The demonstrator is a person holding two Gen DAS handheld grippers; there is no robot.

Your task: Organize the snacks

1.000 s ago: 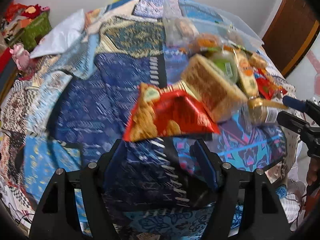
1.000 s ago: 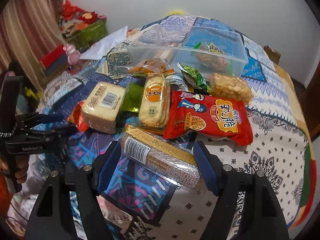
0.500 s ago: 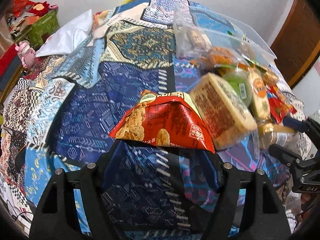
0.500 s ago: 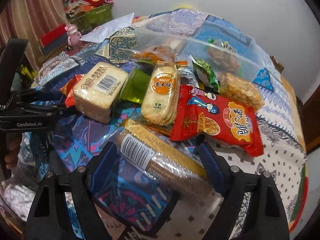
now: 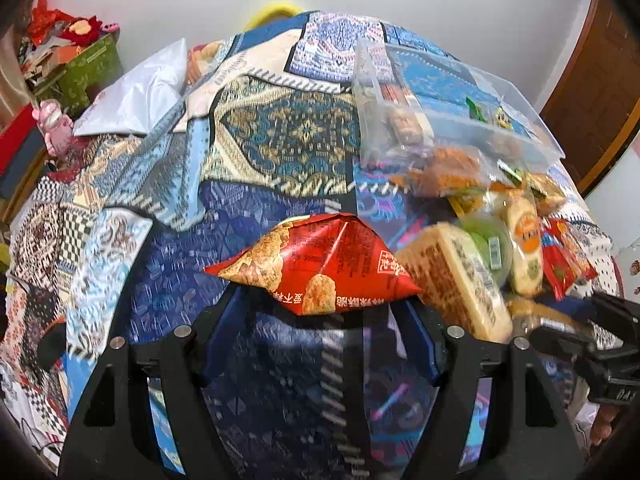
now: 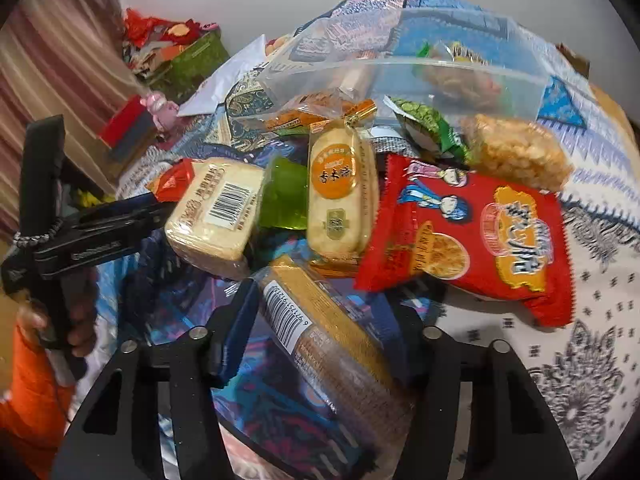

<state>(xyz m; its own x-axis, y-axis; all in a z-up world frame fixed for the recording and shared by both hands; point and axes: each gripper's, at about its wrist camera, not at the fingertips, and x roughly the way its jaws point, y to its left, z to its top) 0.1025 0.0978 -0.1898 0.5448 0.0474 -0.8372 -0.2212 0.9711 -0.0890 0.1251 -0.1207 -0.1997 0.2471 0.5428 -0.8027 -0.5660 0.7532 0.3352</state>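
The left gripper (image 5: pixel 320 312) holds a light, crinkly red chip bag (image 5: pixel 320 268) above the bedspread, while the right gripper (image 6: pixel 320 320) has just been closing on the long, brittle biscuit pack (image 6: pixel 332 340), best gripped mid-length

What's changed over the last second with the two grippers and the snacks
The right gripper has just been closing on the long gold-edged cracker pack, which now sits between its jaws; whether the pads press it is unclear. The left gripper still grips the red chip bag, carried a little up and away from the pile. The clear bin and the other snacks stayed put.
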